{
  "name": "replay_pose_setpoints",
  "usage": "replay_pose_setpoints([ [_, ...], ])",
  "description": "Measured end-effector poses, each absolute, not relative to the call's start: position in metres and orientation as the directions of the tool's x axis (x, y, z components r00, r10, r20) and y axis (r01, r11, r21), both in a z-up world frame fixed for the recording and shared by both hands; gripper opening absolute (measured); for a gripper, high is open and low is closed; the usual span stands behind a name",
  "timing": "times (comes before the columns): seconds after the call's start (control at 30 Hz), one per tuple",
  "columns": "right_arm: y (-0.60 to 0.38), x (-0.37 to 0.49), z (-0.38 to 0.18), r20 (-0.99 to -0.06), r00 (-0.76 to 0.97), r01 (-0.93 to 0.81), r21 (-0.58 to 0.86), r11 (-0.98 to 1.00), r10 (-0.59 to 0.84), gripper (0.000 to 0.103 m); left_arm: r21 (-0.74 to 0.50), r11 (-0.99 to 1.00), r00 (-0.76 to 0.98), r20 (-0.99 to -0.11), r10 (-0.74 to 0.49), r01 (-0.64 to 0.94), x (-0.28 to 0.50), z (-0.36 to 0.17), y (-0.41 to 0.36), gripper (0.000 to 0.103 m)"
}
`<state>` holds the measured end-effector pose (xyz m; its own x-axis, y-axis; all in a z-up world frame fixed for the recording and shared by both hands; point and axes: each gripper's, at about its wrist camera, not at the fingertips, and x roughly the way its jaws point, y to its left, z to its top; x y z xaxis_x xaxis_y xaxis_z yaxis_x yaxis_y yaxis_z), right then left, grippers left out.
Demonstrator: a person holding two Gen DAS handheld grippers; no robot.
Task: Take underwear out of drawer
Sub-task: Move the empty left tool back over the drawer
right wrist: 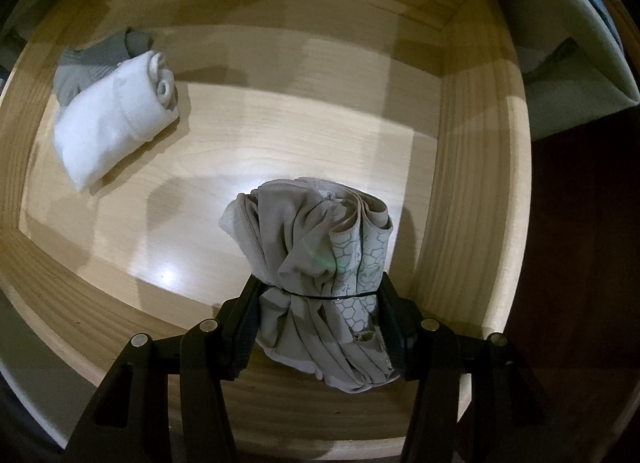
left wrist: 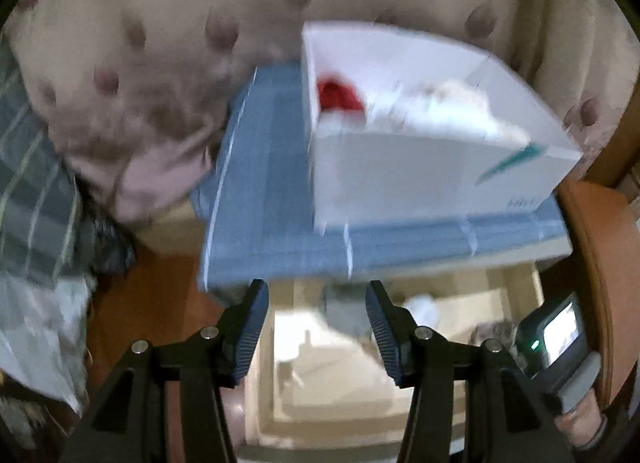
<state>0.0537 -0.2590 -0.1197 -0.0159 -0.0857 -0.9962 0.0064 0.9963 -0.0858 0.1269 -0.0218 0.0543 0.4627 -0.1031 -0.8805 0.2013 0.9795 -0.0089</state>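
Observation:
In the right wrist view my right gripper [right wrist: 318,287] points down into the wooden drawer [right wrist: 472,151] and is shut on a rolled beige pair of underwear [right wrist: 316,255]; both pads press its sides. A white rolled garment [right wrist: 112,119] and a grey one [right wrist: 96,59] lie in the drawer's far left corner. In the blurred left wrist view my left gripper [left wrist: 318,295] hangs open with nothing between its fingers, just in front of a blue folded cloth [left wrist: 272,199]. A white box [left wrist: 420,175] stands on that cloth and holds a red garment [left wrist: 340,95] and a white one [left wrist: 460,97].
A pink dotted quilt [left wrist: 140,75] and a striped grey cloth [left wrist: 36,191] lie at the left in the left wrist view. The other handset with a lit screen [left wrist: 560,333] shows at the lower right, over the open drawer [left wrist: 516,287]. A brown curved wooden edge [left wrist: 596,255] borders the right.

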Motion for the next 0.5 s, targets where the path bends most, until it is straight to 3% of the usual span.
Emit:
replay_pose_setpoints([
  [0.27,-0.264,0.056,-0.115,-0.999,0.001,0.022,-0.049,0.999,-0.049,0.05,-0.082,0.995,0.369,-0.924,-0.098,0.057,0.102,-0.013,-0.001,0.052],
  [0.5,-0.276,0.057,-0.108,-0.999,0.032,0.049,-0.028,0.998,-0.029,0.05,0.008,1.0,0.375,-0.927,-0.002,0.026,0.095,-0.035,-0.005,0.052],
])
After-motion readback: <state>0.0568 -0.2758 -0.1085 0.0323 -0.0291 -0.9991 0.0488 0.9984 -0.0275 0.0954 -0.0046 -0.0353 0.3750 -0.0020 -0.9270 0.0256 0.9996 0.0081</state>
